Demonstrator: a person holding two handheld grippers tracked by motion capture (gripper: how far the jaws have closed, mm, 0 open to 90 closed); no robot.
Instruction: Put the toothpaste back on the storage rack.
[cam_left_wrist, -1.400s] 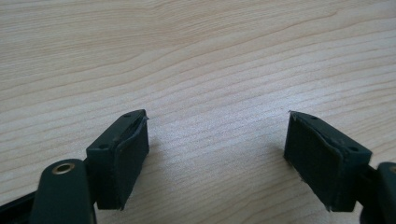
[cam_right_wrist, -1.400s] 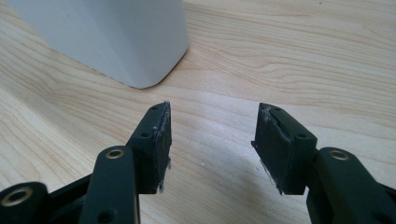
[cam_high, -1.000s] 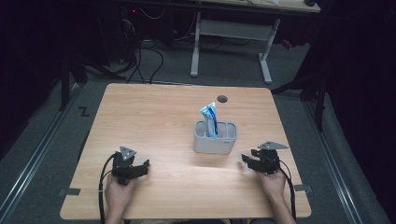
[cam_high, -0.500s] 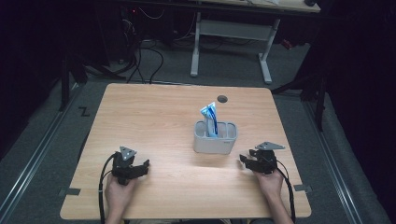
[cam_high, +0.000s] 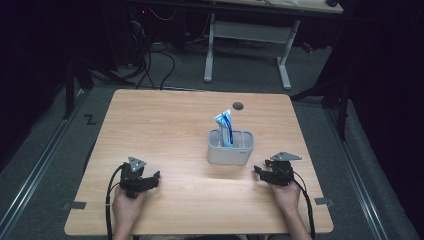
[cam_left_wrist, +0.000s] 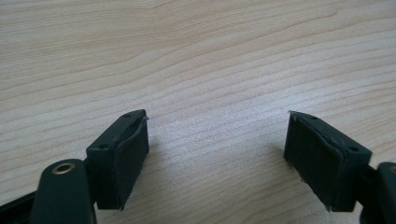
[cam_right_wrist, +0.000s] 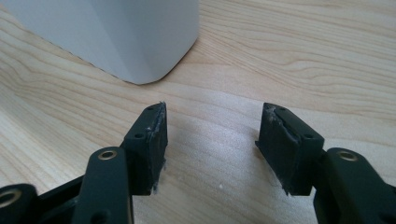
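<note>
A grey holder (cam_high: 231, 150) stands on the wooden table (cam_high: 175, 120), right of centre, with a blue and white tube (cam_high: 225, 124) upright in it. My right gripper (cam_high: 258, 171) rests on the table just right of the holder, pointing at it. In the right gripper view the holder's corner (cam_right_wrist: 116, 32) sits a short way past the right gripper (cam_right_wrist: 212, 109). Its jaws have just been opening and only bare wood lies between them. My left gripper (cam_high: 152, 178) lies near the front left. In its own view the left gripper (cam_left_wrist: 217, 116) is open over bare wood.
A small dark round hole (cam_high: 238, 105) is in the tabletop behind the holder. Cables (cam_high: 109, 200) trail from both grippers past the person's hands at the front edge. Another desk frame (cam_high: 247, 35) stands on the floor beyond the table.
My right gripper has edged slightly left toward the holder. The left gripper, holder and tube have stayed put.
</note>
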